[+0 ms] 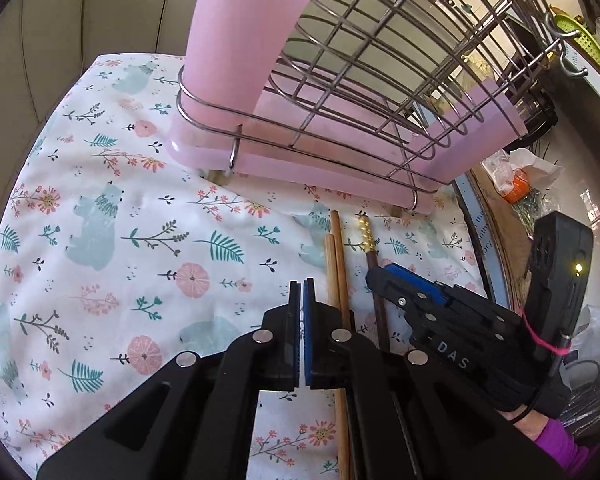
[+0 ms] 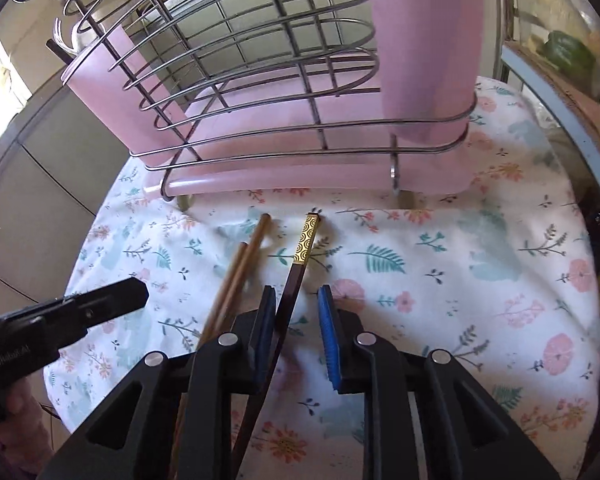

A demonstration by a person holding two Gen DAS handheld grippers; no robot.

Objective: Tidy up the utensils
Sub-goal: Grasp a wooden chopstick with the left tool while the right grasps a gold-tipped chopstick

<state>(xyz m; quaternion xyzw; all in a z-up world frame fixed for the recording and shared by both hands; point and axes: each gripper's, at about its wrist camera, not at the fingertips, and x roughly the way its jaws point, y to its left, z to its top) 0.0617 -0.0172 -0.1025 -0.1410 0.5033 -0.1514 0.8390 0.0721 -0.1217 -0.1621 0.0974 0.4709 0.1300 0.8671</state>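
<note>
A dark chopstick with a gold patterned end [image 2: 300, 264] lies on the floral cloth [image 2: 460, 280], in front of the wire utensil rack [image 2: 260, 80] with its pink drip tray [image 2: 284, 178]. My right gripper [image 2: 298, 294] is open and straddles this chopstick, which runs close along the left pad. Two plain wooden chopsticks [image 2: 240, 268] lie just left of it. In the left wrist view the wooden chopsticks [image 1: 336, 256] and the gold-ended chopstick [image 1: 370, 236] lie right of my left gripper [image 1: 302, 284], which is shut with nothing in it. The right gripper [image 1: 384, 274] hovers over the dark chopstick.
The rack [image 1: 380, 60] stands at the back of the cloth-covered surface [image 1: 140, 200]. Past the cloth's right edge sit an orange packet [image 1: 516, 188] and a green colander [image 1: 576, 36]. A purple sleeve [image 1: 560, 444] shows at the lower right. The left gripper [image 2: 136, 294] reaches in from the left.
</note>
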